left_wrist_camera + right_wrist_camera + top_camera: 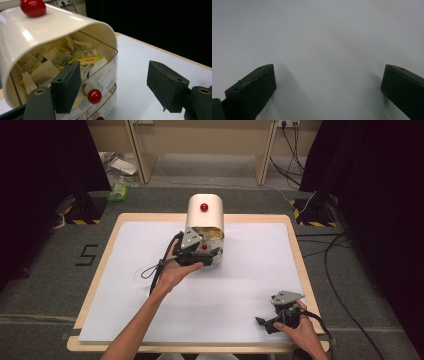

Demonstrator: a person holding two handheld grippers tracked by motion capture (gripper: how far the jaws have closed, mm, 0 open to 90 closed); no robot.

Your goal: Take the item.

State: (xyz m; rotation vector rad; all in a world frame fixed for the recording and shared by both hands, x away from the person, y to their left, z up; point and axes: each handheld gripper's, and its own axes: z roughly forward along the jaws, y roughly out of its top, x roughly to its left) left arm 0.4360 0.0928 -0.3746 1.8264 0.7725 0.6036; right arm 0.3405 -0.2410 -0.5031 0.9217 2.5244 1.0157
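The left tongs (115, 87) stand released, jaws spread wide with nothing pressed between them, right in front of the cream tea-bag dispenser (50, 27) at the upper left of the left gripper view; one jaw overlaps its clear drawer (102, 75) just beside the red knob (94, 96), and tea bags (60, 58) lie piled behind the clear front. In the high view the dispenser sits at the top centre of the white tabletop (240, 285), with the left hand (175, 272) reaching up to it. The right tongs (280, 312) rest released at the lower right of that frame, well apart from the dispenser.
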